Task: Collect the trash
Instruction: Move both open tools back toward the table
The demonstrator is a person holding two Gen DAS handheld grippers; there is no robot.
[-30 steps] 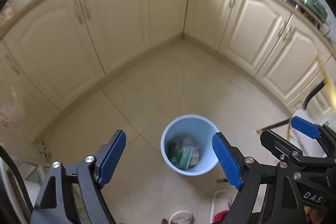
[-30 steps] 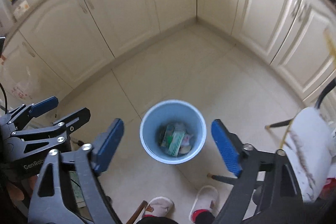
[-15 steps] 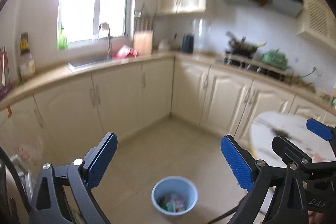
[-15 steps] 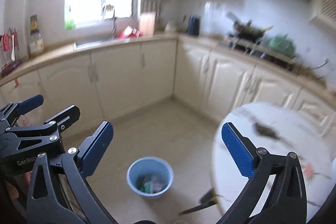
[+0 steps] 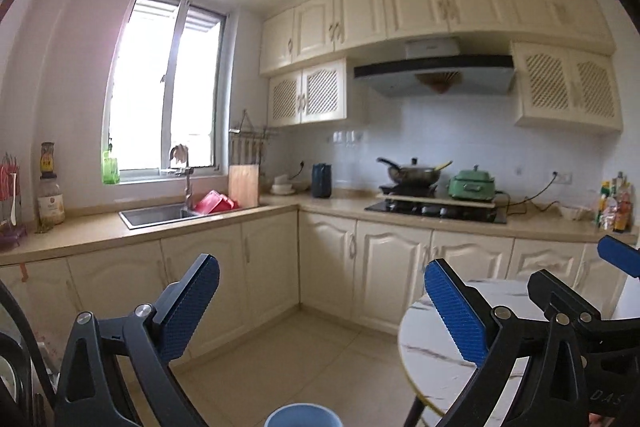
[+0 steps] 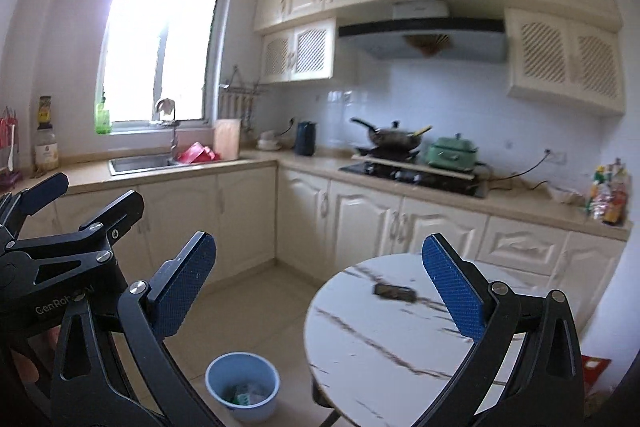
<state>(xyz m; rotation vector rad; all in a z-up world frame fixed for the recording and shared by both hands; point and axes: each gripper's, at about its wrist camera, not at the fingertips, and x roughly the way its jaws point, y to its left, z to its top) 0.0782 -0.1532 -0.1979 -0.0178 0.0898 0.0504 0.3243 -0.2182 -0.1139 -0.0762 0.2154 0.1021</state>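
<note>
A cream-cabinet kitchen with a bright window (image 6: 160,43) on the far left wall and a tiled floor. The right gripper (image 6: 320,283) is held out roughly level, its blue-padded jaws spread wide apart with nothing between them; the left gripper (image 5: 322,303) likewise gapes wide and empty — the left's jaws have just been opening further. Just beyond the right gripper's right finger stands a round white marble-patterned table (image 6: 380,339) with a small dark object (image 6: 394,291) lying on it, too blurred to identify. On the floor near the table's left edge sits a light blue bin (image 6: 242,385) holding some trash (image 6: 244,397). Farther off — a sink (image 6: 140,163) on the left counter, a black wok (image 6: 394,137) on the stove.
</note>
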